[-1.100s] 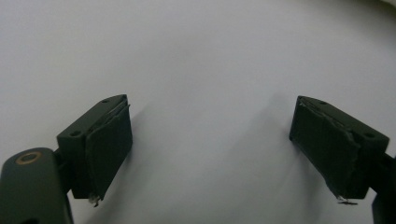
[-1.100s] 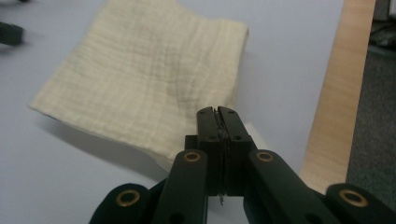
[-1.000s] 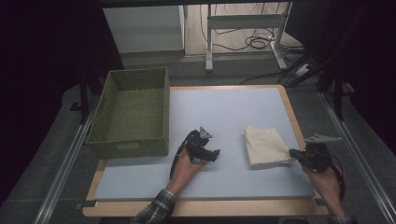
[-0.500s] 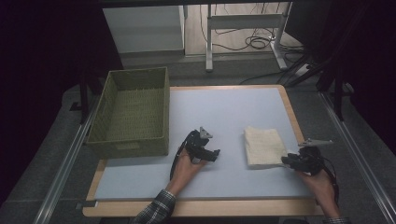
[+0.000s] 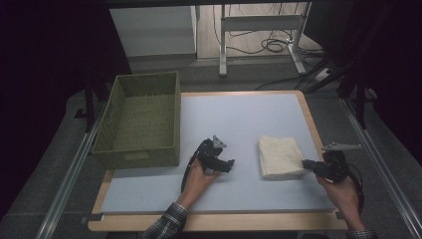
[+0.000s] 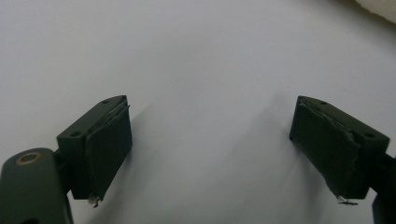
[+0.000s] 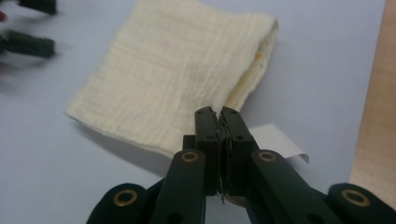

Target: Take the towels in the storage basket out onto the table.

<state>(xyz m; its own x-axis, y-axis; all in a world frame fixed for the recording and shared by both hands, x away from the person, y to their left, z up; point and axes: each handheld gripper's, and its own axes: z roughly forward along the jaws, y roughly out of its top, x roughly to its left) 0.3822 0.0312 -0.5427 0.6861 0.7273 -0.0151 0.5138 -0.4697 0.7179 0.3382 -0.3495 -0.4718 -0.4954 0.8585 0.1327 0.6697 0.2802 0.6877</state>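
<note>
Green basket (image 5: pixel 141 124) bare inside — left gripper (image 5: pixel 219 162) released — right gripper (image 7: pixel 218 117) clenched on cloth (image 7: pixel 177 70) edge.

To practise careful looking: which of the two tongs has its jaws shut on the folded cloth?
The right tongs, pinching the cream folded cloth at its near edge. The left tongs stand wide apart over bare blue mat.

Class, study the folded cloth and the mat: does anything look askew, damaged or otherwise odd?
The folded cloth looks tidy. One oddity: a white tag pokes from beneath its near corner, by the shut right gripper. The basket sits square.
</note>
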